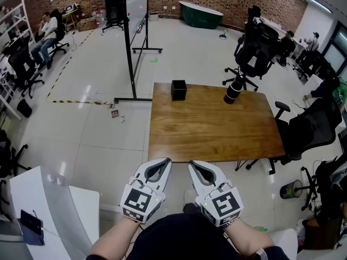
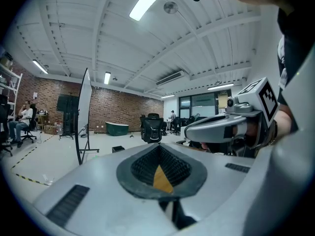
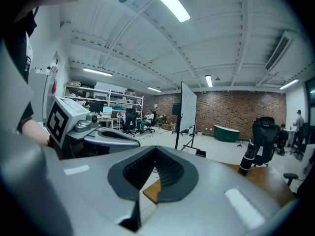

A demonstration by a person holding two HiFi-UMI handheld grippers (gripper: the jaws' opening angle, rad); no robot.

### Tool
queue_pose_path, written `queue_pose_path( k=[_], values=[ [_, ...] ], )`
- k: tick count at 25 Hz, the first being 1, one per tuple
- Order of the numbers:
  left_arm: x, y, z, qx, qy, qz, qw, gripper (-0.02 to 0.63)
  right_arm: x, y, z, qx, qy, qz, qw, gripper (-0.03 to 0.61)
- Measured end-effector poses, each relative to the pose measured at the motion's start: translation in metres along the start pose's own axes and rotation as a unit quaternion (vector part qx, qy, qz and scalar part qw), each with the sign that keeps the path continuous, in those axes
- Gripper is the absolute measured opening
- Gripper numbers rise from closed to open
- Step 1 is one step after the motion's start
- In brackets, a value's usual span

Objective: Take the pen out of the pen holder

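Note:
A black square pen holder (image 1: 178,90) stands at the far left edge of the wooden table (image 1: 211,129); no pen shows above its rim. It appears small in the left gripper view (image 2: 118,148) and the right gripper view (image 3: 201,153). My left gripper (image 1: 164,161) and right gripper (image 1: 194,164) hover side by side just before the table's near edge, pointing at it. Both are shut with nothing between the jaws, as the left gripper (image 2: 158,147) and right gripper (image 3: 156,149) also show in their own views.
A black cylinder (image 1: 233,91) stands at the table's far right. Office chairs (image 1: 312,129) sit to the right of the table, and a whiteboard stand (image 1: 133,42) is beyond its left corner. A white counter (image 1: 49,205) lies at my near left.

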State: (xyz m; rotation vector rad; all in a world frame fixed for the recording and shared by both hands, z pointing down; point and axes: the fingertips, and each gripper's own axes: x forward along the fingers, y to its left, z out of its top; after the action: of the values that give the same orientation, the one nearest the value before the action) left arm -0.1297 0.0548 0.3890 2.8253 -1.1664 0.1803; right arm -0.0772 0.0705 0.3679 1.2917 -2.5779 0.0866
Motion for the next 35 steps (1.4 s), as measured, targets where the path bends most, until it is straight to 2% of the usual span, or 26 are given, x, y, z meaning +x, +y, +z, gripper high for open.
queue_pose_path(
  k=[8,12,16,27,35],
  values=[
    [0.004,0.006,-0.002,-0.013,0.009,0.000,0.9999,0.005,0.009,-0.005,0.004,0.001,-0.004,-0.003,1.000,0.002],
    [0.012,0.010,0.001,0.000,-0.001,-0.003,1.0000,0.005,0.010,-0.011,0.003,0.003,-0.004,-0.006,1.000,0.002],
    [0.020,0.013,0.001,-0.005,0.002,0.000,1.0000,0.005,0.015,-0.019,0.002,0.004,-0.011,-0.006,1.000,0.000],
    [0.059,0.021,-0.001,0.008,0.017,0.005,0.9998,0.005,0.032,-0.056,-0.004,0.023,-0.017,0.003,1.000,0.002],
    [0.105,0.035,0.001,0.013,0.033,0.009,0.9993,0.005,0.054,-0.100,-0.008,0.038,-0.017,0.010,0.999,0.000]
  ],
)
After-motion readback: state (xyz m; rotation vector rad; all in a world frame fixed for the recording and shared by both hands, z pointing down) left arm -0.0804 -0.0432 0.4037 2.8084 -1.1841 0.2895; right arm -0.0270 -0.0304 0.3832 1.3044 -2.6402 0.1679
